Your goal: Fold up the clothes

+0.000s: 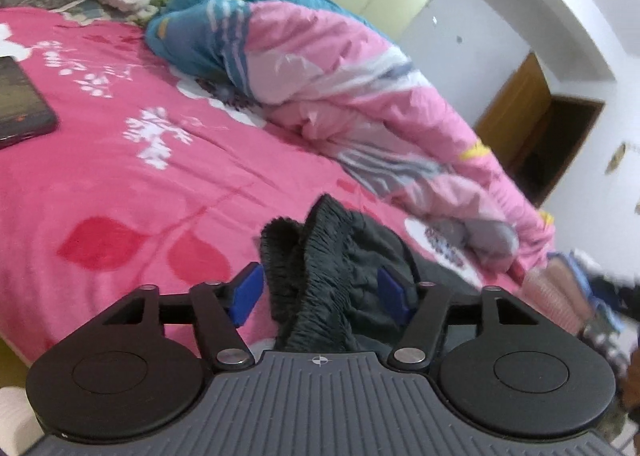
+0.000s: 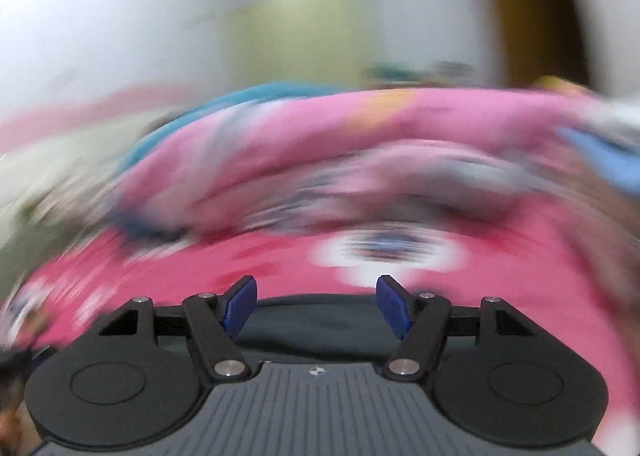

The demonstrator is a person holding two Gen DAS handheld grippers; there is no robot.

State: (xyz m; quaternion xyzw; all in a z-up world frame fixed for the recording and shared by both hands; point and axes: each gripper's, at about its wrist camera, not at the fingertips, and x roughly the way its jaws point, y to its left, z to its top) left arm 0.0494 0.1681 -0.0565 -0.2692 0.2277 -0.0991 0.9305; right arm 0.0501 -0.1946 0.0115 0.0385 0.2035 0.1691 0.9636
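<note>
Pink bedsheet [image 1: 120,176], dark garment [image 1: 332,276] bunched between left hand-held gripper [image 1: 320,298] fingers

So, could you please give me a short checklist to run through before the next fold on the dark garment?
1. Left claw open around the dark garment: ok, fabric bunched between the blue pads.
2. Left pads clamped on it: not ok.
3. Right claw open: ok.
4. Right claw over the dark garment: cannot tell, view blurred.
5. Phone away from the garment: ok.
6. Quilt clear of the garment: cannot tell.
</note>
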